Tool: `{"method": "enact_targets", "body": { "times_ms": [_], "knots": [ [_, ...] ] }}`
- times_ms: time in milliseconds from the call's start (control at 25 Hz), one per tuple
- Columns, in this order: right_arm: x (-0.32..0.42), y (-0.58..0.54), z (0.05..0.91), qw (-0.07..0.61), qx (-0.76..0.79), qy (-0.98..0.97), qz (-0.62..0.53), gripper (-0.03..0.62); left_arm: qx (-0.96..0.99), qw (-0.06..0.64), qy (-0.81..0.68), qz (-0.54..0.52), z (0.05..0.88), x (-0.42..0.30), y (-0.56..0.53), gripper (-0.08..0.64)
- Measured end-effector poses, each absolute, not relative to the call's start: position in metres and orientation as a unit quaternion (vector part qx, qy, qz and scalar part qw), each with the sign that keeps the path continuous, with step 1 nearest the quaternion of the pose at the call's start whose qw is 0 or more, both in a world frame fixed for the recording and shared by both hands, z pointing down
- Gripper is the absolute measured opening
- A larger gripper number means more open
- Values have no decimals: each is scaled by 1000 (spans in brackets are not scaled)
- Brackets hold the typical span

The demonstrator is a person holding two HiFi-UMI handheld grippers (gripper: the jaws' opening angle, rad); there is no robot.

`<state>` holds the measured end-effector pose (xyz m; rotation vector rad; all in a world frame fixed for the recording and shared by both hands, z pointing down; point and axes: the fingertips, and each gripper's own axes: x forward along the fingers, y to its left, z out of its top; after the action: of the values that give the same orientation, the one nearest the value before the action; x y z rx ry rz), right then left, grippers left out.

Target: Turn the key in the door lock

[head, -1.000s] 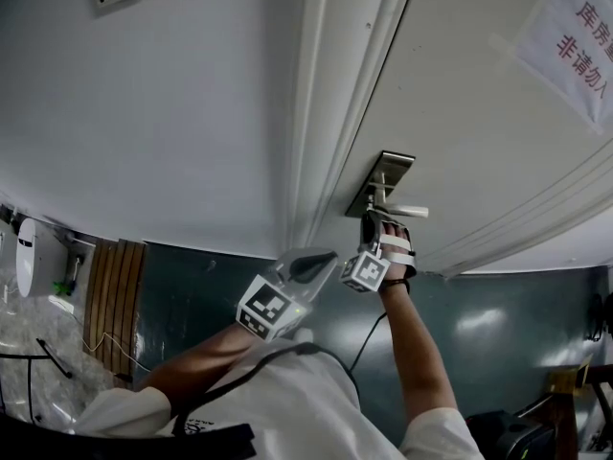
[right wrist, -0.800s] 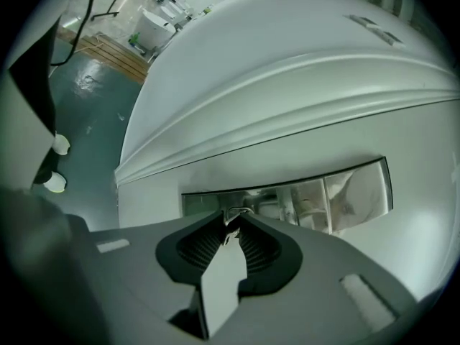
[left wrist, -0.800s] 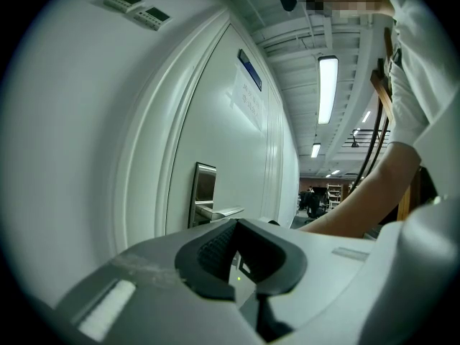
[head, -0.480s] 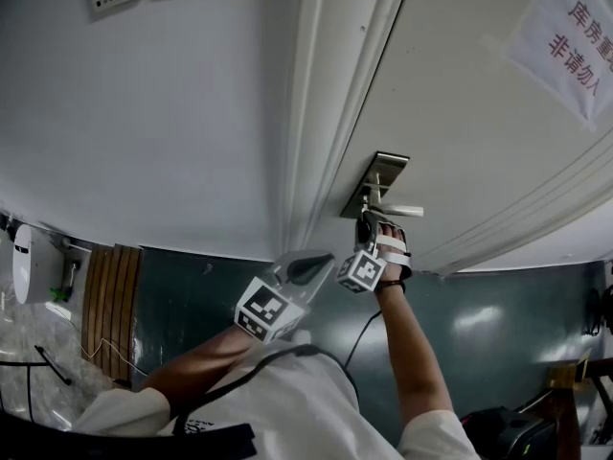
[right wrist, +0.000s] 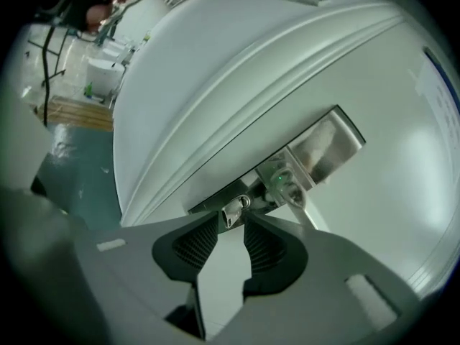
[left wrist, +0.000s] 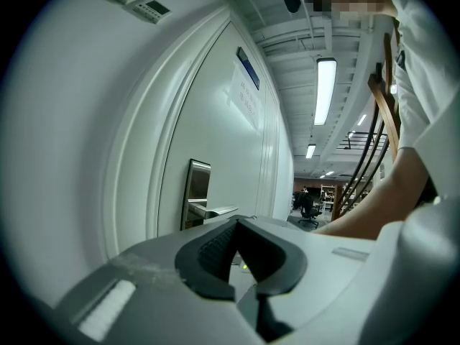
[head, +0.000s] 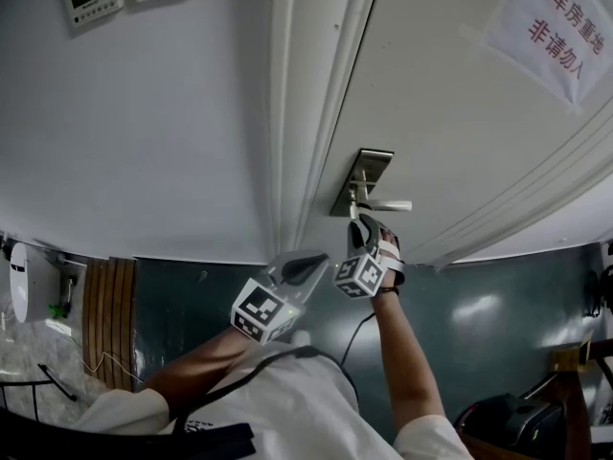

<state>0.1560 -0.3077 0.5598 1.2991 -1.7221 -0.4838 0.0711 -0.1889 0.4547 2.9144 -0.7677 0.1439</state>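
The lock plate and key look shiny metal, the door smooth matt paint, the floor glossy.

The head view is dim and flat: soft, even light lies on the white wall and door, with faint shading along the frame mouldings and pale glare patches on the dark floor. Straight lines bow strongly toward the edges. In the left gripper view a ceiling strip lamp glows nearly blown out and a black vignette rings the picture; the left hand-held gripper, close up, is soft and out of focus. The right gripper view has the same dark ring and bending; the lock plate shows a mottled sheen, and the right hand-held gripper is blurred and shadowed
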Motion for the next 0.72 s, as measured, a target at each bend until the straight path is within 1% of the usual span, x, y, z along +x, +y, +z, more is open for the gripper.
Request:
{"method": "enact_targets", "body": {
  "times_ms": [80, 240, 440, 720],
  "knots": [
    [157, -301, 552, 414, 544, -709, -175, 104, 964, 67, -252, 44, 452, 71, -189, 5],
    [160, -283, 535, 327, 583, -735, -114, 97, 963, 78, -255, 36, 448, 67, -191, 5],
    [160, -258, 506, 209, 614, -760, -36, 22, 964, 60, -258, 34, 439, 61, -190, 5],
    [157, -227, 460, 57, 623, -779, 43, 9, 963, 44, -265, 25, 424, 50, -185, 5]
  ]
}}
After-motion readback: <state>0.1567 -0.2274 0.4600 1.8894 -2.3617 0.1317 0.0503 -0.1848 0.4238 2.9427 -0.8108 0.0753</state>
